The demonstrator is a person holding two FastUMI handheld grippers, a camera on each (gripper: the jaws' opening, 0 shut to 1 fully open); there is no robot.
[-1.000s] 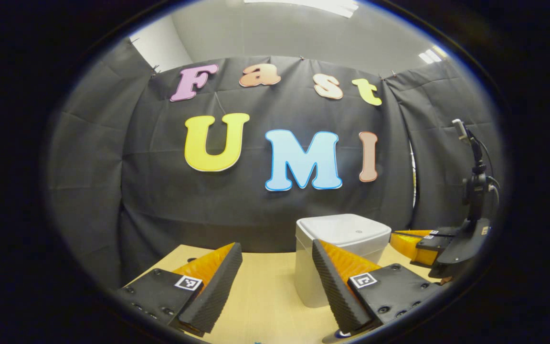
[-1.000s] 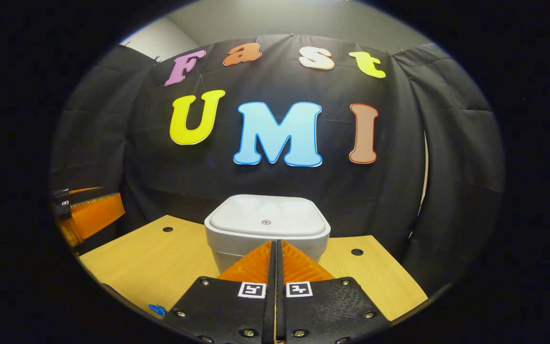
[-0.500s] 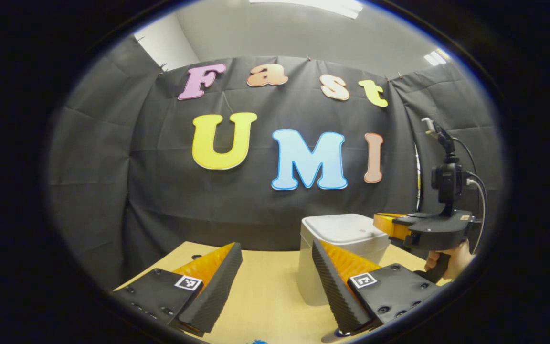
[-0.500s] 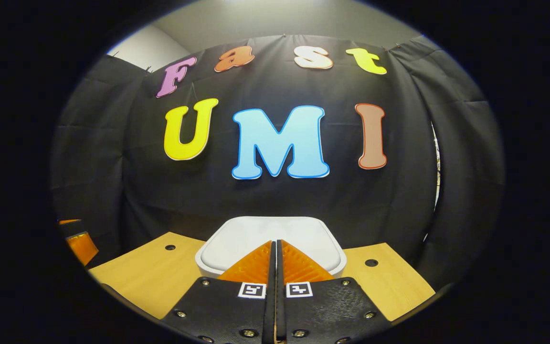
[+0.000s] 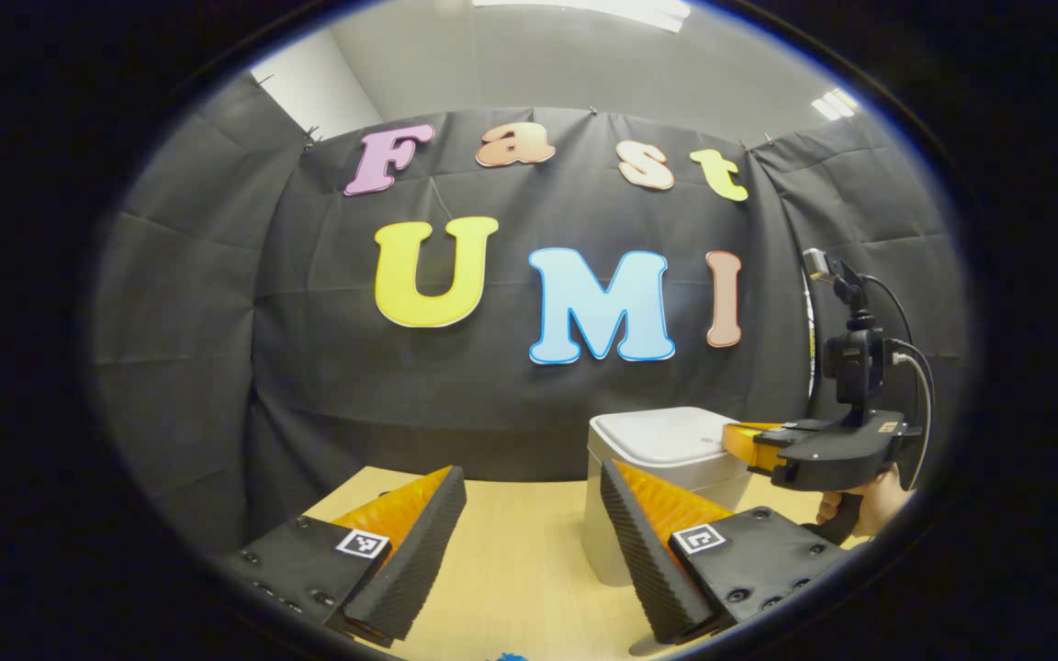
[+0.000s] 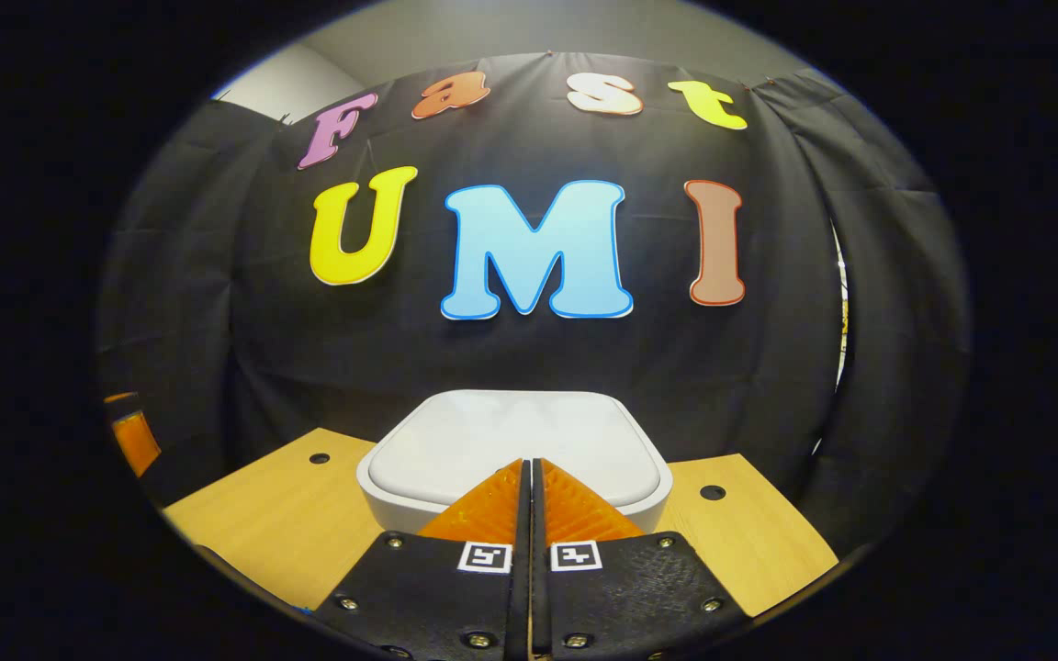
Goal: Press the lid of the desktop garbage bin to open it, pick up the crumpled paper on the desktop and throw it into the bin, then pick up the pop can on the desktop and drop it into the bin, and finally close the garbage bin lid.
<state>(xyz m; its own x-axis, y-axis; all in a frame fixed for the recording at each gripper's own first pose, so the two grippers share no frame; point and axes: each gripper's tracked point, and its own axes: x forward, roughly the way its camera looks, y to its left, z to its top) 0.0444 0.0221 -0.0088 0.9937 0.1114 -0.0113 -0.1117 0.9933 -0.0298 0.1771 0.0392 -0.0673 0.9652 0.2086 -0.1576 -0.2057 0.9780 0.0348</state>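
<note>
The white garbage bin (image 5: 658, 459) stands on the wooden desktop (image 5: 511, 560) with its lid (image 6: 515, 441) down. My right gripper (image 6: 529, 462) is shut with nothing between its fingers, and its tips sit over the lid's near half; contact cannot be told. In the left gripper view that same gripper (image 5: 738, 441) reaches in from the right over the lid, held by a hand (image 5: 869, 509). My left gripper (image 5: 529, 482) stands open above the desk, left of the bin's front, holding nothing.
Black cloth walls close in behind and beside the desk. Two round holes (image 6: 319, 457) (image 6: 712, 492) mark the desktop on either side of the bin. A small blue scrap (image 5: 509, 656) lies at the desk's near edge.
My right gripper has moved forward from in front of the bin to over its lid, which now looks larger and closer. The left gripper has barely shifted.
</note>
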